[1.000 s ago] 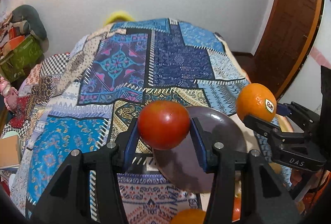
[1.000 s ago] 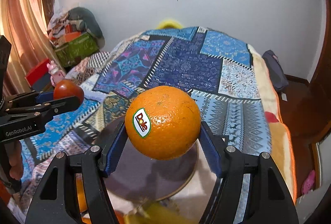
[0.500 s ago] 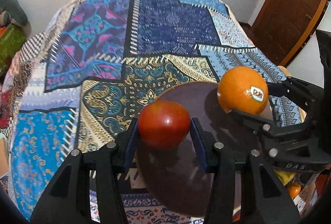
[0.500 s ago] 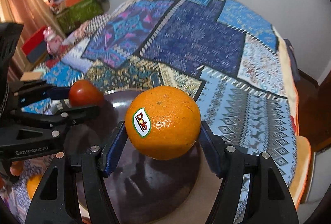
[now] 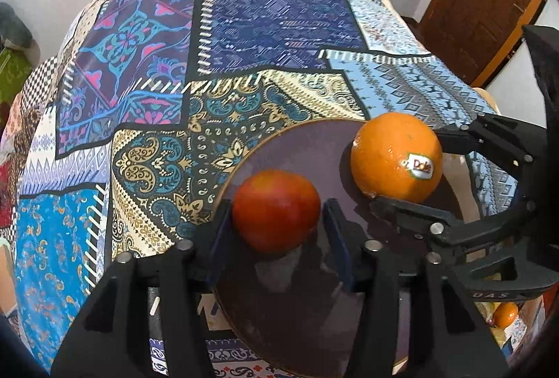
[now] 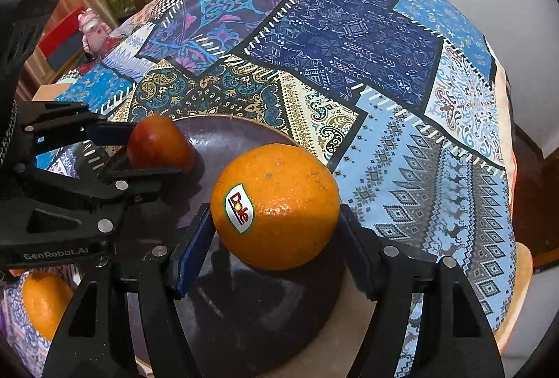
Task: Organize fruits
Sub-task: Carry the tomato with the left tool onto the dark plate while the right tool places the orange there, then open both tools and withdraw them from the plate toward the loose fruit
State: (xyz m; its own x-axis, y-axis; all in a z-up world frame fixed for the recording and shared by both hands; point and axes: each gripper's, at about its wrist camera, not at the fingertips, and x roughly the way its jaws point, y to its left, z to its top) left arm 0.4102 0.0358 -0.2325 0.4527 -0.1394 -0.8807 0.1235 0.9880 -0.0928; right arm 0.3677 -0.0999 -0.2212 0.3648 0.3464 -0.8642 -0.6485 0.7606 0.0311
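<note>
Fruits sit in both grippers over a dark round plate (image 5: 290, 315) on the patchwork bedspread (image 5: 244, 28); the left gripper (image 5: 276, 220) has its blue-padded jaws around a red tomato (image 5: 276, 210), the left pad against it and a slim gap showing at the right pad, so I cannot tell whether the hold is firm; the tomato hangs low over the plate's rim at about 9 o'clock, and whether it touches the surface is unclear; the right gripper (image 6: 276, 224) has its jaws at either side of an orange (image 6: 276, 206) bearing a Dole sticker (image 6: 239, 208), with narrow gaps at the pads, so the grip cannot be judged; the orange lies over the plate toward 2 o'clock in the left wrist view, apart from the tomato; in the right wrist view another orange (image 6: 43, 303) rests off the plate at 8 o'clock, beyond the left gripper's body; a wooden door (image 5: 482, 4) stands at 2 o'clock in the left wrist view.
</note>
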